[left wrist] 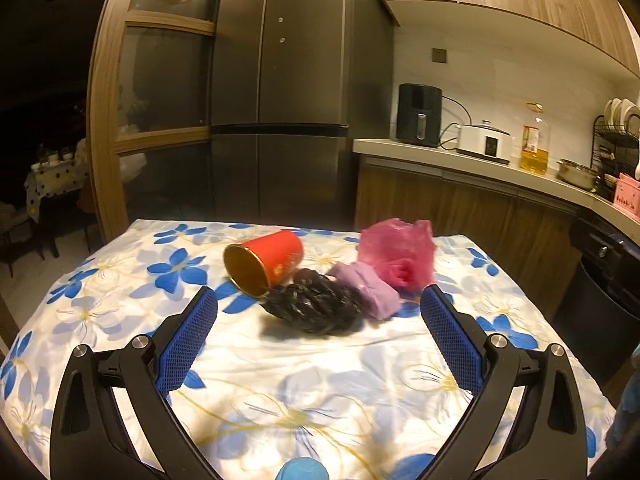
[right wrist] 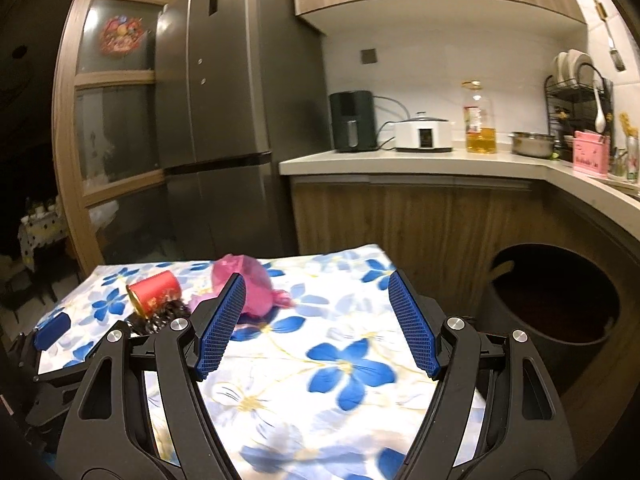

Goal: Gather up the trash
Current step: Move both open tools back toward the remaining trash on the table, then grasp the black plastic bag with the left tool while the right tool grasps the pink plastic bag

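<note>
A pile of trash lies on the flower-print table (left wrist: 280, 380): a tipped red paper cup (left wrist: 266, 260) with a gold inside, a black crumpled bag (left wrist: 316, 308), a purple wad (left wrist: 368, 288) and a pink plastic bag (left wrist: 400, 256). My left gripper (left wrist: 320, 308) is open and empty, with the black bag between and just beyond its fingertips. My right gripper (right wrist: 316, 292) is open and empty over the table's right part (right wrist: 320, 360). The pink bag (right wrist: 256, 284) sits behind its left finger, the cup (right wrist: 154, 292) further left. A dark trash bin (right wrist: 556, 304) stands right of the table.
A grey fridge (left wrist: 280, 92) stands behind the table. The kitchen counter (right wrist: 400, 164) at the right holds an air fryer (right wrist: 354, 120), a white cooker (right wrist: 424, 132), an oil bottle (right wrist: 478, 120) and a dish rack (right wrist: 576, 108). The left gripper's body (right wrist: 52, 336) shows at the right view's left edge.
</note>
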`<state>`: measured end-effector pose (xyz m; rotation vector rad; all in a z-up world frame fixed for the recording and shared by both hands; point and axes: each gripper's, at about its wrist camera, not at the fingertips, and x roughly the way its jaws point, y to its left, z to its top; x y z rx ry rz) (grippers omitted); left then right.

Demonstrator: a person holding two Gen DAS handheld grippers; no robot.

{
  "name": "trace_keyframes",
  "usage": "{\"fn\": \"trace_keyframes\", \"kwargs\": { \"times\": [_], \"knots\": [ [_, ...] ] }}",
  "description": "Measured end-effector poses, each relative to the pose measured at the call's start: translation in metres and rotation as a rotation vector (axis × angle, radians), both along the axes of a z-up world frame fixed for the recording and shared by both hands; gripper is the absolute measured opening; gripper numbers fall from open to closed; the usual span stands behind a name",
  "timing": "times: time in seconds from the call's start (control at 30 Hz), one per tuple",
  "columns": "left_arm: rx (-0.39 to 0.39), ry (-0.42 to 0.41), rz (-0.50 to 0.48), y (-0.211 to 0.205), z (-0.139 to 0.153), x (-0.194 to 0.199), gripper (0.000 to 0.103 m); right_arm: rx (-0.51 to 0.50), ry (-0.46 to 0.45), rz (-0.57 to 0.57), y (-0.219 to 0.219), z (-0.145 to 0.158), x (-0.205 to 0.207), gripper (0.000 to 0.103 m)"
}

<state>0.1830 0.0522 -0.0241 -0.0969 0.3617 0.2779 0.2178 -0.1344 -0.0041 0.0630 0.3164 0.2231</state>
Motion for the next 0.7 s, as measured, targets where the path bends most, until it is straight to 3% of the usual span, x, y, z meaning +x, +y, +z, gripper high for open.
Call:
{"fn": "trace_keyframes", "kwargs": {
  "times": [0.53,0.7],
  "knots": [
    [-0.037,0.019,0.022,0.034,-0.010,0.043,0.097,-0.042,0.062,0.064,0.073,-0.030,0.076,0.072],
    [-0.089,0.050,0.029,0.044,-0.020,0.056,0.097,-0.057,0.088,0.071,0.083,-0.041,0.097,0.059]
  ]
}}
